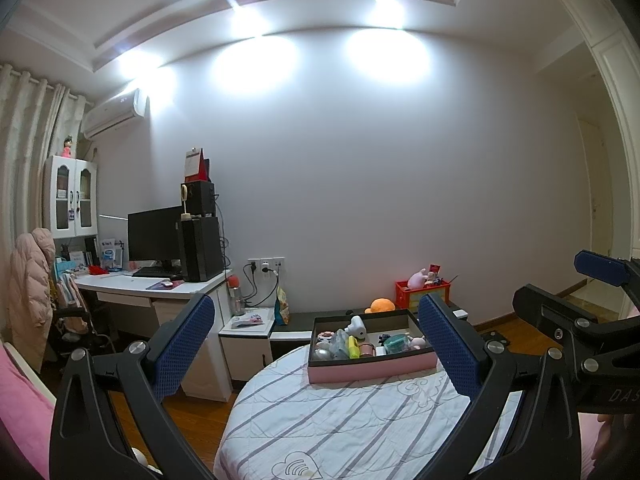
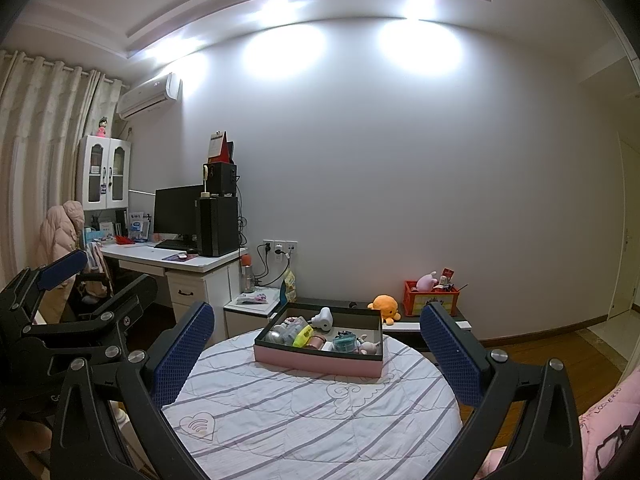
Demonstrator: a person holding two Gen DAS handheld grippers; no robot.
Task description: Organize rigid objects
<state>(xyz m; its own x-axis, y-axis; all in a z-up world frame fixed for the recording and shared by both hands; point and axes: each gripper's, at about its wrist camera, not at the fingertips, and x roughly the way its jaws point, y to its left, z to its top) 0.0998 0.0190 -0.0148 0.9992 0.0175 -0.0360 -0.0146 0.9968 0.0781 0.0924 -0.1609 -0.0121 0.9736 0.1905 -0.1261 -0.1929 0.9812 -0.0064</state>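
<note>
Pink-sided box point(image 2: 320, 360), dark rim, at far side of round table point(image 2: 304, 420) with striped cloth; packed with small mixed items, white piece on top. Left gripper point(image 1: 316, 348), right gripper point(image 2: 316, 354) spread wide, holding nothing.

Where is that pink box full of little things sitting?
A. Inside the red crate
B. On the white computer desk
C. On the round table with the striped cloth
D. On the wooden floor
C: the pink box rests on the striped cloth of the round table, ahead of the open, empty tongs.
</note>
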